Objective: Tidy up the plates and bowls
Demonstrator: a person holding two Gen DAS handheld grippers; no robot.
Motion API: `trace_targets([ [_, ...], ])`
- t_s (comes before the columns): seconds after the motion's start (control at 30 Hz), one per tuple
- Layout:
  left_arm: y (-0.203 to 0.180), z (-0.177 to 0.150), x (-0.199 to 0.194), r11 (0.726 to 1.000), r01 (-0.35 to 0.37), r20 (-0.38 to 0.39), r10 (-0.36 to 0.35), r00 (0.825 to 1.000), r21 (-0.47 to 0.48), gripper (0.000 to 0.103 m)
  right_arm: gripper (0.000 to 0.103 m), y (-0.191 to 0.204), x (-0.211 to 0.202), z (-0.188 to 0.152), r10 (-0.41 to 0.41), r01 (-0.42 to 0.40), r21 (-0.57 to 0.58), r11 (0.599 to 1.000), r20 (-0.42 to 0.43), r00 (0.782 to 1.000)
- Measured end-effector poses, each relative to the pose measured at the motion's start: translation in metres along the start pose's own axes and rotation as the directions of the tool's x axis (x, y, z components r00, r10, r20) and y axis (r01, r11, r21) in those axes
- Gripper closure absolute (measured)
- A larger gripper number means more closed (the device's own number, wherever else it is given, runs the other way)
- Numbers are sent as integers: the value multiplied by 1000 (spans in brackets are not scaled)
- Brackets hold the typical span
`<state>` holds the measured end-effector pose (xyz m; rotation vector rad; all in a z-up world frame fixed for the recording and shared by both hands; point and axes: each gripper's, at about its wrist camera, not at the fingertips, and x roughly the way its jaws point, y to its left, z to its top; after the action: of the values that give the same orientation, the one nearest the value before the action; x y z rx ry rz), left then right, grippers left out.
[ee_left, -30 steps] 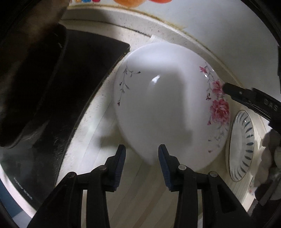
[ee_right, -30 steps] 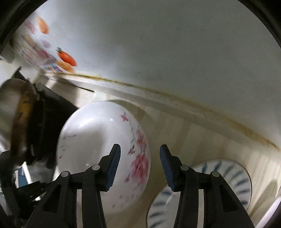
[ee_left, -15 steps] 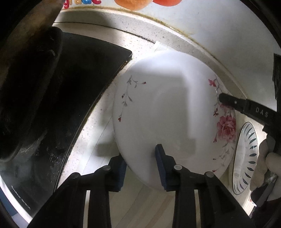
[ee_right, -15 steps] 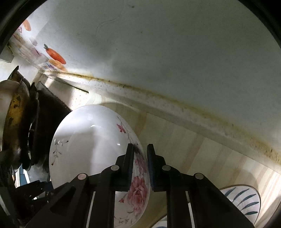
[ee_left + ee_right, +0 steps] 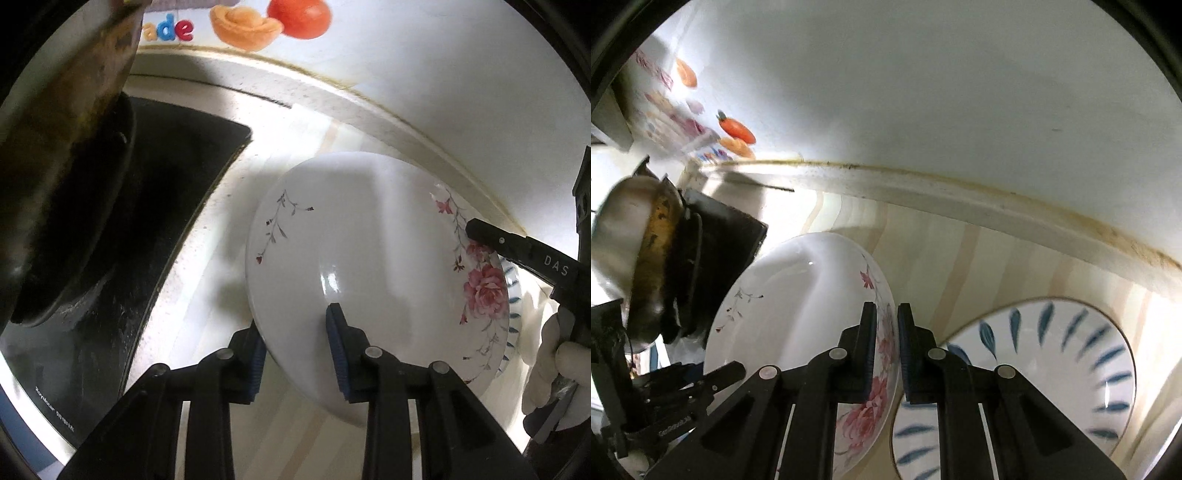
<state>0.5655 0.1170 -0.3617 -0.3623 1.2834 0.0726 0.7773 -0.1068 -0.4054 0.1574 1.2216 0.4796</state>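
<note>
A large white plate with pink flowers (image 5: 369, 251) is held tilted above the counter. My right gripper (image 5: 887, 332) is shut on its flowered rim (image 5: 882, 343). My left gripper (image 5: 295, 332) has its jaws either side of the plate's near rim, one finger above and one below, still a little apart. A white plate with blue leaf marks (image 5: 1052, 369) lies on the counter under and right of the flowered plate; its edge peeks out in the left wrist view (image 5: 513, 295).
A black stove top (image 5: 155, 206) with a dark, worn wok (image 5: 62, 166) stands at the left. A white wall (image 5: 923, 92) with fruit stickers (image 5: 269, 22) runs behind the pale striped counter (image 5: 960, 251).
My right gripper closed on the flowered plate's rim and lifted that side. My left gripper moved forward so its jaws straddle the near rim. The plate now tilts.
</note>
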Motion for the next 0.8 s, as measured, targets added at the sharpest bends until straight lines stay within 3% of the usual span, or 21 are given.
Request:
trace_targets([
  [0.33, -31, -23, -44, 990, 48, 44, -55, 998, 134, 75, 90, -11, -79, -45, 6, -13, 63, 998, 108, 994],
  [0.6, -66, -71, -74, 975, 71, 61, -85, 994, 211, 75, 90, -30, -157, -115, -7, -14, 113, 994, 182, 983],
  [0.8, -83, -115, -79, 971, 77, 38, -88, 995, 226, 75, 90, -52, -186, -171, -2, -24, 139, 990, 188, 982],
])
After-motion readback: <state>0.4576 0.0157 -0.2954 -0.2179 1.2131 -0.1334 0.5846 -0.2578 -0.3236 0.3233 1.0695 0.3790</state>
